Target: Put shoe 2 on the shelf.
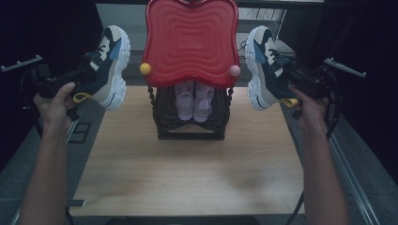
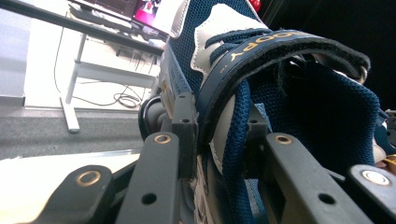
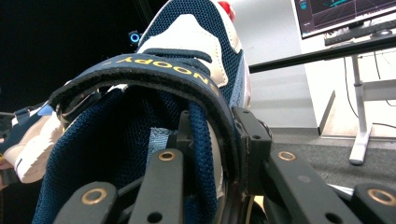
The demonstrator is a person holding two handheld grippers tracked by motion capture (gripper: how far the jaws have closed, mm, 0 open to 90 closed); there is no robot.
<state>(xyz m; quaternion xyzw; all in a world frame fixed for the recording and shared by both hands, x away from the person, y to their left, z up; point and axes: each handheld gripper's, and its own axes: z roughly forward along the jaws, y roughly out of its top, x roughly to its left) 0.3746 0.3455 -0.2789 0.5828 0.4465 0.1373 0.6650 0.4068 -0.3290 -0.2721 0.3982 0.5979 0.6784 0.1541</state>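
Above table (image 1: 141, 173), my left tongs (image 2: 217, 140) and right tongs (image 3: 212, 149) each clench a light, soft-collared sneaker (left sneaker (image 1: 110, 65) at 10 o'clock, right sneaker (image 1: 263, 65) at 2 o'clock), best gripped at the padded collar.

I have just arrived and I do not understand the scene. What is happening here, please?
A person holds one navy and white sneaker in each hand-held gripper, lifted above the wooden table. The left hand-held gripper is shut on the left sneaker, the right hand-held gripper on the right sneaker, each gripping the side wall at the shoe's opening. Between them stands a black shoe rack with a red top; a pair of purple shoes sits inside it.
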